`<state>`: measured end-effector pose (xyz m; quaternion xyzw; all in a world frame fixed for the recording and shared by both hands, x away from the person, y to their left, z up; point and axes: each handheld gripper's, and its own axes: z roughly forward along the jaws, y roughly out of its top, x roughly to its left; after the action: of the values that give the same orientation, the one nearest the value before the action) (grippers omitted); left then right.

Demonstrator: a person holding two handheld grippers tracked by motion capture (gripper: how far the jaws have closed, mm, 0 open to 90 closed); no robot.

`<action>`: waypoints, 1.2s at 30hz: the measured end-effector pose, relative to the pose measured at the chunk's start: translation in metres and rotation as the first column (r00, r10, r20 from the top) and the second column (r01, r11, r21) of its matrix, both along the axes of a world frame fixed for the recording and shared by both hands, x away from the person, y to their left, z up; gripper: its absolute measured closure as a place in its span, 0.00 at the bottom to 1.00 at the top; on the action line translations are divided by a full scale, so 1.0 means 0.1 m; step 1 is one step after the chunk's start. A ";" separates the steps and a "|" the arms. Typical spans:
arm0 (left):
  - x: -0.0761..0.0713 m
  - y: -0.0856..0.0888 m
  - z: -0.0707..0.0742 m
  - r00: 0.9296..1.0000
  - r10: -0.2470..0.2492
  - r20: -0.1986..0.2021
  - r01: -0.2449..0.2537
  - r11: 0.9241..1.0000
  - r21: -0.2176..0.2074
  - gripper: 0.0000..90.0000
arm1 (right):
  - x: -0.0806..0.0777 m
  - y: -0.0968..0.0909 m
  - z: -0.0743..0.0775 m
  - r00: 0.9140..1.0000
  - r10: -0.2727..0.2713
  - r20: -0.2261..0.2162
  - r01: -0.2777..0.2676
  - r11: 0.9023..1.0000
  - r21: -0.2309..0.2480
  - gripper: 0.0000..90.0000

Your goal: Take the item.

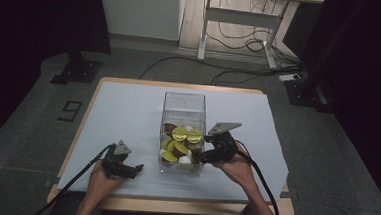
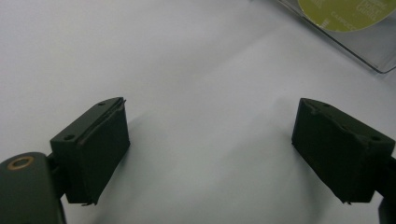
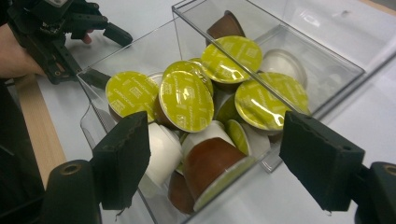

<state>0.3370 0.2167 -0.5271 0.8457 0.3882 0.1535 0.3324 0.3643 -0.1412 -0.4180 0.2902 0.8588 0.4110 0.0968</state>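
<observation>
right gripper (image 3: pixel 212 154): jaws apart, nothing gripped, at clear box (image 1: pixel 184 103) rim over coffee capsules (image 3: pixel 187 100) | left gripper (image 2: pixel 212 154): released, above white sheet (image 2: pixel 187 70)

Your box (image 2: pixel 355 42) is clipped by the top and right edges in the left gripper view, just a corner showing, with one green lid (image 2: pixel 345 14) sliced off at the top. In the right gripper view, the capsules (image 3: pixel 187 100) pile up so the lower ones sit half buried, and lid print is too small to read. Your left gripper (image 3: pixel 56 32) runs off the top left corner there. From the high view, your forearms drop out at the bottom edge.
</observation>
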 end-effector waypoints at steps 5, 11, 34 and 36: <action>0.00 0.00 0.00 1.000 0.000 0.000 0.000 1.000 0.000 0.12 | 0.02 0.08 -0.02 1.000 0.017 -0.002 -0.017 1.000 -0.010 0.28; 0.00 0.00 0.00 1.000 0.000 0.000 0.000 1.000 -0.001 0.12 | 0.03 0.19 -0.04 0.999 0.045 0.002 -0.045 0.998 -0.039 0.30; 0.00 0.00 0.00 1.000 0.001 -0.001 -0.001 1.000 -0.002 0.12 | 0.15 0.55 -0.17 0.995 0.094 -0.042 -0.098 0.989 -0.106 0.38; 0.00 0.00 0.00 1.000 0.000 -0.001 0.000 1.000 -0.002 0.12 | 0.16 0.57 -0.19 0.995 0.093 -0.047 -0.098 0.989 -0.114 0.38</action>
<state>0.3372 0.2169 -0.5272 0.8453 0.3888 0.1527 0.3331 0.3799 -0.0840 -0.4368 0.2511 0.8960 0.3583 0.0760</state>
